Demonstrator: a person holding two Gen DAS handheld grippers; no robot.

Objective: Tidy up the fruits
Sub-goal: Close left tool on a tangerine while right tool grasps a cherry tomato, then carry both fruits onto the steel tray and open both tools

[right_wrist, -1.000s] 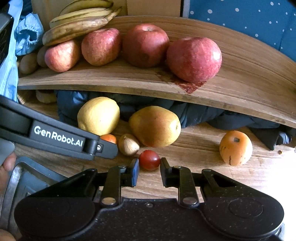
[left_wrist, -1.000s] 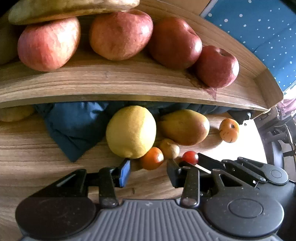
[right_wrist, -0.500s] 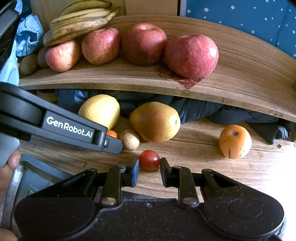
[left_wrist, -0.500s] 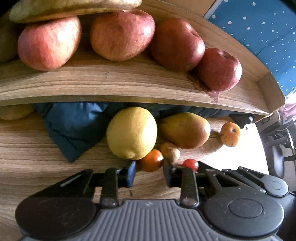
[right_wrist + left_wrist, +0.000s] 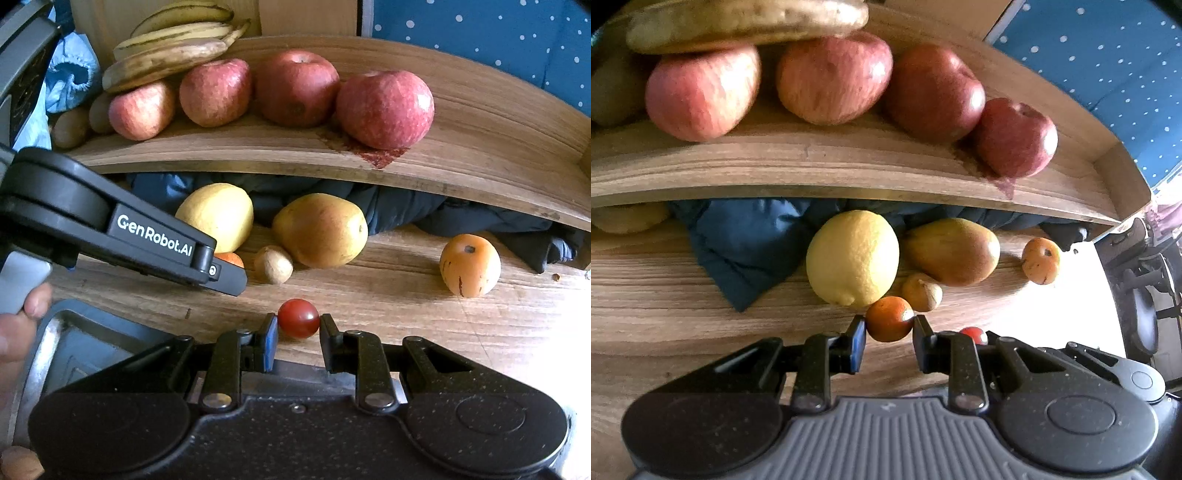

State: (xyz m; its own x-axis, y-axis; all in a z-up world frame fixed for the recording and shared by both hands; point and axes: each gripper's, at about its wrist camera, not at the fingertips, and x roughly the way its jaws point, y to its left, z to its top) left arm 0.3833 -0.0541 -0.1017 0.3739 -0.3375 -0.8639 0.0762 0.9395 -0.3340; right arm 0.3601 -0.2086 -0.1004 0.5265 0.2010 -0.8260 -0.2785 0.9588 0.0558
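My left gripper [image 5: 888, 336] has its fingers closed on a small orange fruit [image 5: 889, 318], round and smooth, which sits on the desk [image 5: 665, 295] just in front of the big lemon [image 5: 853, 258]. My right gripper [image 5: 297, 334] holds a little cherry tomato [image 5: 298, 318], glossy red, between its narrow fingers, also down on the desk. In the right wrist view the left gripper's black body crosses the left side, so the two tools are close together and I have small room between them.

Just behind the orange fruit lie the lemon with its pebbled skin, a small brown nut-like thing [image 5: 921, 292] and a smooth yellow-brown pear [image 5: 955, 251]; they nearly touch each other. To the right, well apart, stands a round orange fruit [image 5: 470, 265] with dark streaks, and the desk around it is free, bright wood grain.

Farther back a wooden shelf [image 5: 480, 122] hangs over the desk; its front edge is low above the lemon and the pear. Four red apples [image 5: 384, 107] stand in a row on it, bananas [image 5: 166, 59] resting on the left ones. Under the shelf a dark blue cloth [image 5: 750, 243] is crumpled. At my near left is the rim of a metal tray [image 5: 40, 332].
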